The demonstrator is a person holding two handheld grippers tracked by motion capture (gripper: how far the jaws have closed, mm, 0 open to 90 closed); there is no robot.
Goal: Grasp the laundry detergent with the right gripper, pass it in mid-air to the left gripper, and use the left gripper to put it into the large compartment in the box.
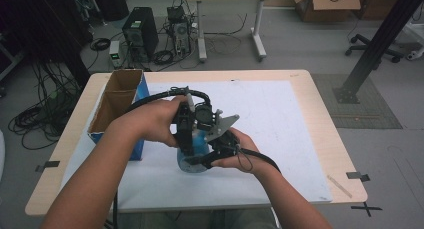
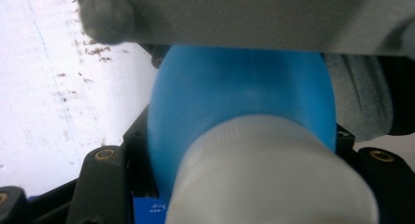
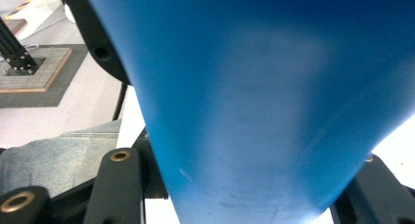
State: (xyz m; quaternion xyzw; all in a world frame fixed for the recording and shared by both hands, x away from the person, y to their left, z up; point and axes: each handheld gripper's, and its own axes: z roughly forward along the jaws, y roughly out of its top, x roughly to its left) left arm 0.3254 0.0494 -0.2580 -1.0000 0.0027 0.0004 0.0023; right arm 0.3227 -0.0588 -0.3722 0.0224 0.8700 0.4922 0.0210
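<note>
Clamping the white cap (image 2: 274, 175) of the blue bottle (image 1: 196, 148), the left gripper (image 1: 186, 134) reaches down from above, its jaws closed against the cap's sides. Gripping the bottle's blue body (image 3: 264, 111) from the person's side, the right gripper (image 1: 217, 150) has its jaws pressed to either flank. Both meet over the white mat (image 1: 270, 119) near the front middle of the table (image 1: 325, 134), with an open cardboard box (image 1: 116, 105) standing just to the left.

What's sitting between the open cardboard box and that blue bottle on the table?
In the high view, the person's left forearm crosses between the cardboard box and the blue bottle; under it lies the white mat, with nothing else standing there.
</note>
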